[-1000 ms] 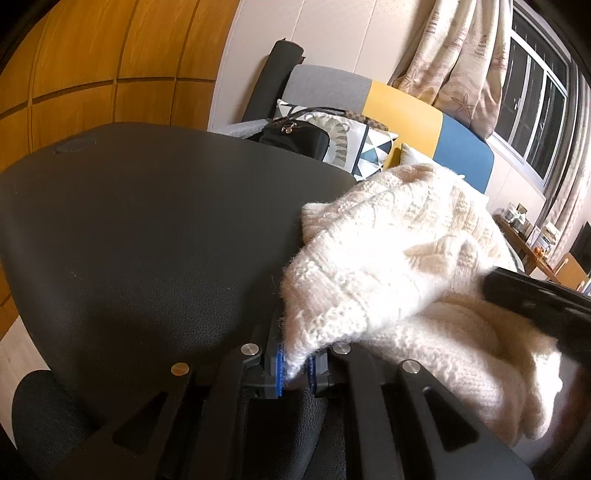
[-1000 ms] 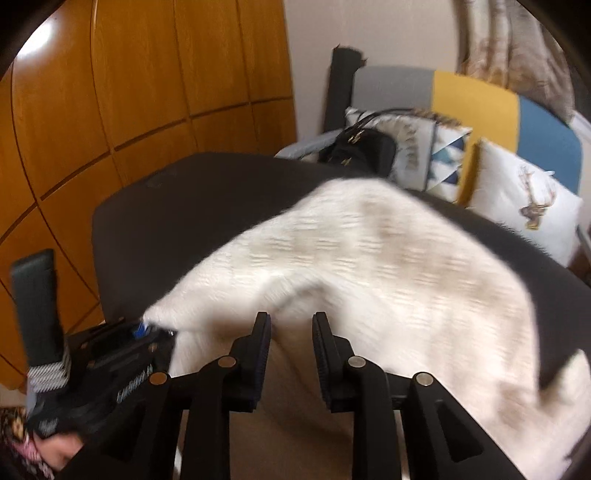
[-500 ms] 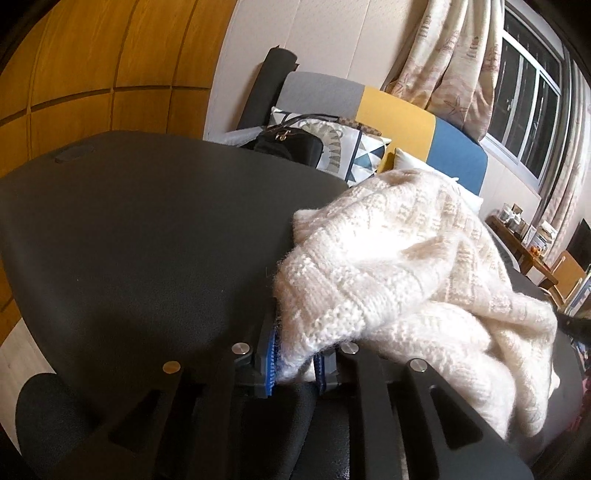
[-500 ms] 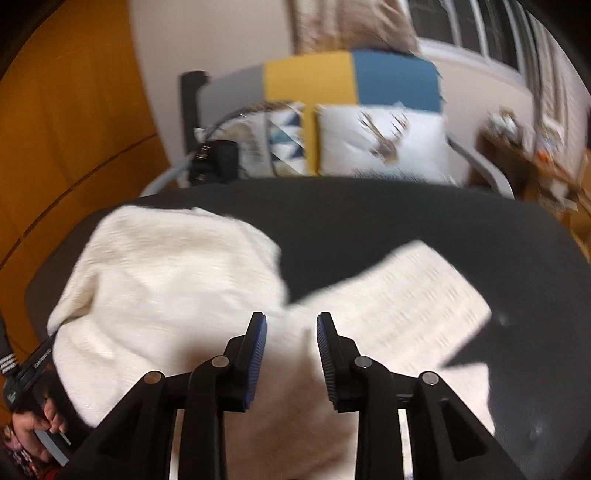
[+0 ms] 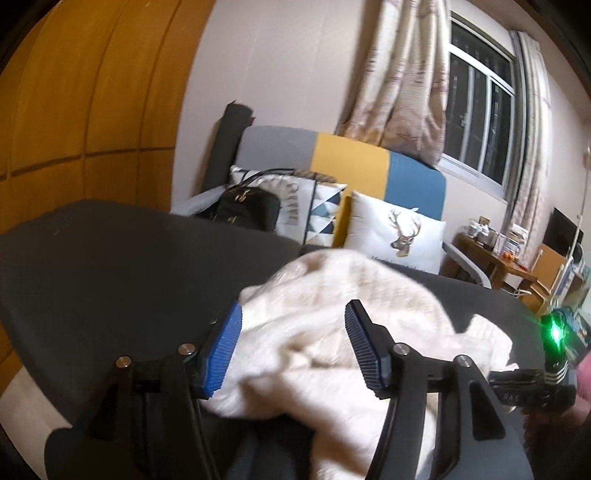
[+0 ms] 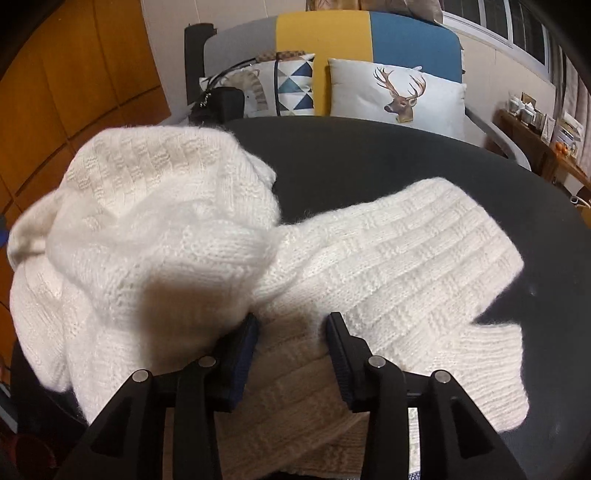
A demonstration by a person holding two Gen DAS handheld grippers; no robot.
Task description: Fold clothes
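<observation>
A cream knitted sweater (image 6: 155, 229) lies bunched on the black table (image 6: 369, 155), one sleeve (image 6: 413, 251) stretched out to the right. My right gripper (image 6: 291, 347) points down over the sweater. Its jaws are opening, and a fold of knit drapes against its left finger (image 6: 242, 354) without being pinched. In the left wrist view the sweater (image 5: 332, 314) sits heaped below and beyond my left gripper (image 5: 293, 339). Those jaws are opening wide too. The blue pads (image 5: 223, 350) stand apart from the knit and hold nothing.
A sofa (image 6: 332, 33) with grey, yellow and blue panels stands behind the table, with a deer cushion (image 6: 399, 96) and a black bag (image 5: 247, 210) on it. Wooden panelling (image 5: 92, 92) is on the left, a window (image 5: 480, 92) and a cluttered side table (image 5: 491, 251) on the right.
My left gripper let go of the sweater's edge, opened wide and rose. My right gripper swung right across the sweater and widened; the sleeve now lies spread on the table.
</observation>
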